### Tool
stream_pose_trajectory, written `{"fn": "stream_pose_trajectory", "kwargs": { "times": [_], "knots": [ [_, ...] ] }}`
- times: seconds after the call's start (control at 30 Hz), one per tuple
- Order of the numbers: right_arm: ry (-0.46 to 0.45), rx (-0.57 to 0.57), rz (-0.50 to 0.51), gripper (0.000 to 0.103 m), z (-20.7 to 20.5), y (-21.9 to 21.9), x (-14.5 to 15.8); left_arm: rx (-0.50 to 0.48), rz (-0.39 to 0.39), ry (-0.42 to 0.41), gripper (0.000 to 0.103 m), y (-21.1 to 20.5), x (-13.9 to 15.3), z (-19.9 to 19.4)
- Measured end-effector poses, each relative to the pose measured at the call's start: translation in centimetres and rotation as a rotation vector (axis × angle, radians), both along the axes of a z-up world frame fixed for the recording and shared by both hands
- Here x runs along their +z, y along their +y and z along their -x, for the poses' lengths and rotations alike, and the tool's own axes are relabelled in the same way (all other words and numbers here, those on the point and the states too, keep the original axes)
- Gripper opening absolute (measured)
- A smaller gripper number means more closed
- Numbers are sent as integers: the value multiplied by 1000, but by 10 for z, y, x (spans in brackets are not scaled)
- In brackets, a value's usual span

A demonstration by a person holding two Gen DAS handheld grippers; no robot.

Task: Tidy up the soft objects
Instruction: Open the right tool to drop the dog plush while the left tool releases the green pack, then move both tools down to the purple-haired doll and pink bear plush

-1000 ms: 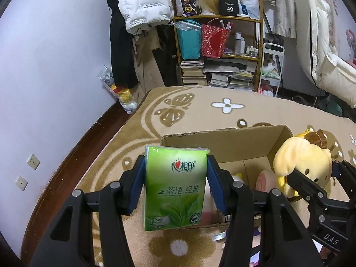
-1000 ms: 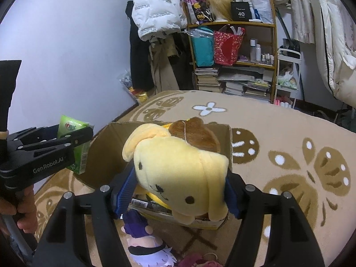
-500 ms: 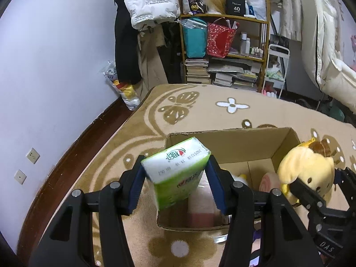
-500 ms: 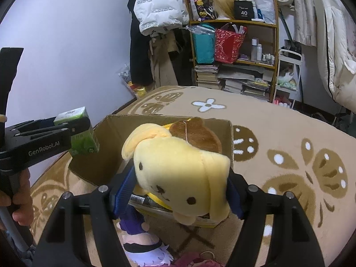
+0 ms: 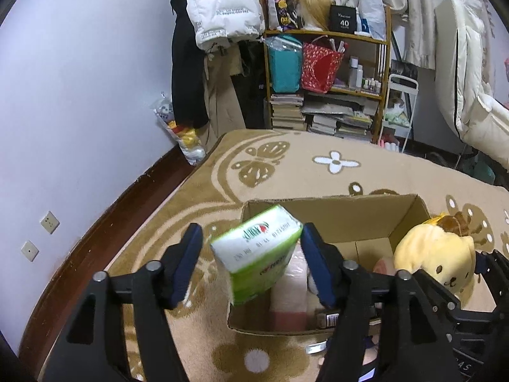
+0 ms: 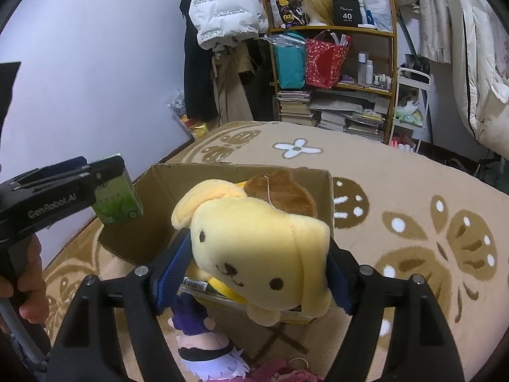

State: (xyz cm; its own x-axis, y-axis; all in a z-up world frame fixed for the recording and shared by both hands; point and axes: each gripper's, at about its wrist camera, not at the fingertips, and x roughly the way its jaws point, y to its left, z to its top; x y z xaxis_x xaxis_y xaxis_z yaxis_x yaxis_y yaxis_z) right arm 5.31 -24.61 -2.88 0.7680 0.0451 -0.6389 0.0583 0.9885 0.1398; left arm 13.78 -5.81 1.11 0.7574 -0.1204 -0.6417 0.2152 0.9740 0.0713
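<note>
A green tissue pack (image 5: 257,254) hangs tilted between the blue pads of my left gripper (image 5: 253,267), top face toward the camera, over the near left corner of the open cardboard box (image 5: 334,219). A gap shows between the left pad and the pack, whose lower end is blurred; the jaws stand open. From the right wrist view the pack (image 6: 119,202) sits just under the left gripper's fingertips (image 6: 105,168). My right gripper (image 6: 256,270) is shut on a yellow plush dog (image 6: 264,245) with a brown cap, held above the box's (image 6: 152,222) near right side.
A pink soft item (image 5: 289,289) and other things lie in the box. A purple-haired doll (image 6: 197,328) and a pink plush (image 6: 280,372) lie on the beige carpet in front. A person's hand (image 6: 28,283) holds the left gripper. A cluttered shelf (image 5: 327,79) stands behind.
The tissue pack has tipped from upright to steeply tilted and sunk lower as the left jaws parted slightly. The plush dog in the right gripper has shifted a little over the box.
</note>
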Motion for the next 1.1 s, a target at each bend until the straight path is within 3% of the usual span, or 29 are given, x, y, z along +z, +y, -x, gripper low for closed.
{"fn": "stream_pose_trajectory", "kwargs": {
  "times": [0.13, 0.2, 0.57, 1.1],
  "knots": [
    [-13, -1, 0, 83, 1, 0, 1, -11, 13, -22, 72, -1, 5, 3],
    [-22, -6, 3, 93, 1, -1, 2, -11, 7, -37, 80, -2, 7, 5],
    [-46, -29, -12, 103, 9, -2, 10, 14, -23, -73, 99, -1, 14, 9],
    [-38, -28, -3, 103, 33, 4, 15, 25, -31, -69, 103, 9, 29, 30]
  ]
}}
